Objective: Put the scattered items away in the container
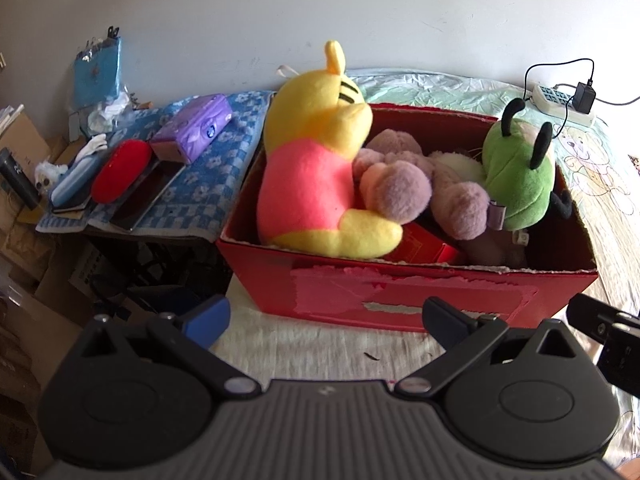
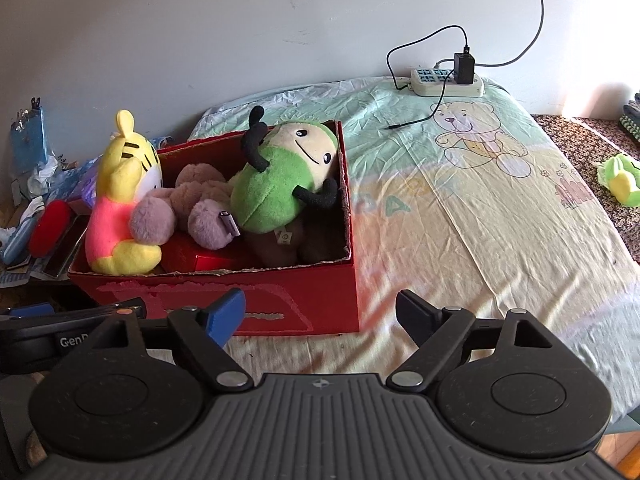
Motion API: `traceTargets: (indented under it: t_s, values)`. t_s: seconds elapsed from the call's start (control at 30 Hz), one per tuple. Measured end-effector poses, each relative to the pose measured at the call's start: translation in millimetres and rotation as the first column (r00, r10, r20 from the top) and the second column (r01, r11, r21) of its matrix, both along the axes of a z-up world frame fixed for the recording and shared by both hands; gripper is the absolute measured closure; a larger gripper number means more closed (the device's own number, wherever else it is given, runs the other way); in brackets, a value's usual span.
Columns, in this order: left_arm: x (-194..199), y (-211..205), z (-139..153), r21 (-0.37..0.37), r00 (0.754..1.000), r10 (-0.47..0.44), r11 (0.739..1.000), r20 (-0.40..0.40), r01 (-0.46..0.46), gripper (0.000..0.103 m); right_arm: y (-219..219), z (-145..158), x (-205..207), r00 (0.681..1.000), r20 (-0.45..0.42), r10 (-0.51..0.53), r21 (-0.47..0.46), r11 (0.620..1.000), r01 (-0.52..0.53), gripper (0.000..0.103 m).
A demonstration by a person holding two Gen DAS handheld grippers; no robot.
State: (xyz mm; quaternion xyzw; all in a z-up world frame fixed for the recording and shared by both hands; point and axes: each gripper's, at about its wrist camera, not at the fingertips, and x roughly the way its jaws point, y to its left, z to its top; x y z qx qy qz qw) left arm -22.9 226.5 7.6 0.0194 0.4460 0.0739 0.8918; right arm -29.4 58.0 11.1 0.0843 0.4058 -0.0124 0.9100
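My right tool point(image 2: 320, 312) and left tool point(image 1: 326, 318) are both spread, empty, before the red box point(image 2: 304, 292) of plush toys; one green-yellow toy point(image 2: 620, 178) (far right edge) lies nearer my right

- Red box point(image 2: 320, 300): one.
- Plush toys in the box: three — yellow point(image 2: 120, 200), purple point(image 2: 192, 204), green point(image 2: 276, 188).
- Plush toys outside the box: one, green-yellow point(image 2: 620, 180).
- Power strips point(image 2: 444, 82): one.
- Grippers: two, left point(image 1: 326, 320) and right point(image 2: 320, 316).
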Motion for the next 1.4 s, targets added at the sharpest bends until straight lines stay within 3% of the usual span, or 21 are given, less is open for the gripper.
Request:
traceTargets:
  t_s: [0.13, 0.33, 0.6, 0.87, 1.13, 1.4]
  values:
    - [0.1, 2.1, 0.7, 0.030, 1.000, -0.023, 0.999, -0.002, 0.023, 0.001, 7.6, 2.1, -0.6, 1.000, -0.007, -0.021, -0.030, 0.999, 0.020, 0.016]
    - [0.5, 8.6, 0.9, -0.011, 0.998, -0.064, 0.998, -0.001, 0.064, 0.001, 16.4, -3.1, 1.1, 0.997, -0.056, -0.048, -0.053, 0.998, 0.045, 0.015]
    - [-0.7, 7.5, -0.1, -0.022, 0.994, -0.105, 0.994, 0.017, 0.105, 0.001, 16.7, -7.7, -2.8, 0.994, -0.057, -0.094, -0.065, 0.994, 0.091, 0.015]
    - [7.1, 3.8, -13.1, -0.073, 0.995, -0.094, 0.993, -0.044, 0.091, 0.001, 1.7, -16.9, -3.2, 0.989, -0.090, -0.120, -0.052, 0.992, 0.116, 0.016]
    - [3.6, -49.4, -8.8, -0.052, 0.979, -0.203, 0.978, -0.015, 0.202, 0.001, -54.8, -11.1, -1.2, 0.963, -0.065, -0.262, -0.044, 0.965, 0.259, 0.016]
    - [12.5, -95.6, -11.7, -0.051, 0.971, -0.239, 0.970, -0.024, 0.238, 0.001, -93.1, -11.7, 5.5, 0.963, -0.076, -0.258, -0.056, 0.966, 0.254, 0.016]
